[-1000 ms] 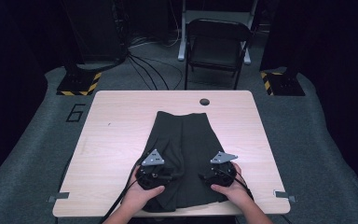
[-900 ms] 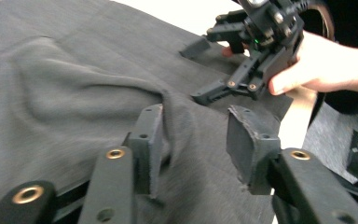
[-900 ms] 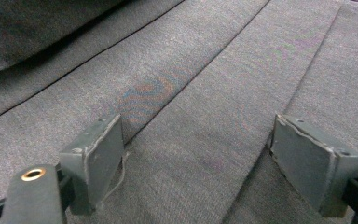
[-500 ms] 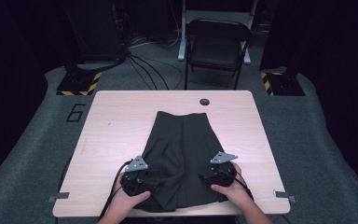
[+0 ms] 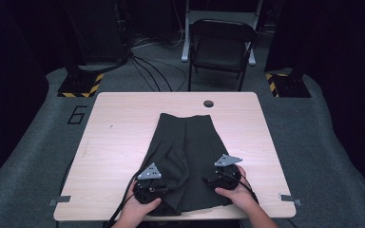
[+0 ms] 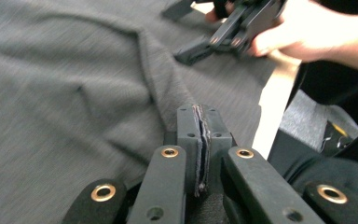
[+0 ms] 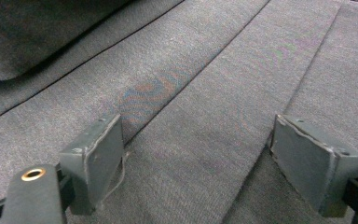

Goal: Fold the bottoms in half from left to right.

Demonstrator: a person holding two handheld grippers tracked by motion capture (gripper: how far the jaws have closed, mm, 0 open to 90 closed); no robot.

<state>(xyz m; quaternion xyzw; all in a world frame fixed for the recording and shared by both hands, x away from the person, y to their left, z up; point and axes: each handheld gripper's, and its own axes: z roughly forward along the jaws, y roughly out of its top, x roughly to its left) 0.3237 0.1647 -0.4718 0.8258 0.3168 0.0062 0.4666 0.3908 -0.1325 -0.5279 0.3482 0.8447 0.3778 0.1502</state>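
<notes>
My left gripper point(image 6: 199, 140): just closed, pinching a skirt point(image 5: 190, 142) fold near the surface's point(image 5: 123, 123) front edge.
My right gripper point(image 7: 214, 163): jaws wide apart over the skirt.

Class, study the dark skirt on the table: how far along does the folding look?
Done: the dark grey skirt lies spread on the wooden table. In hand: the left gripper has just closed, seemingly pinching a fabric ridge near the hem; the right gripper stands open over the pleats. Left: apparently every fold.
</notes>
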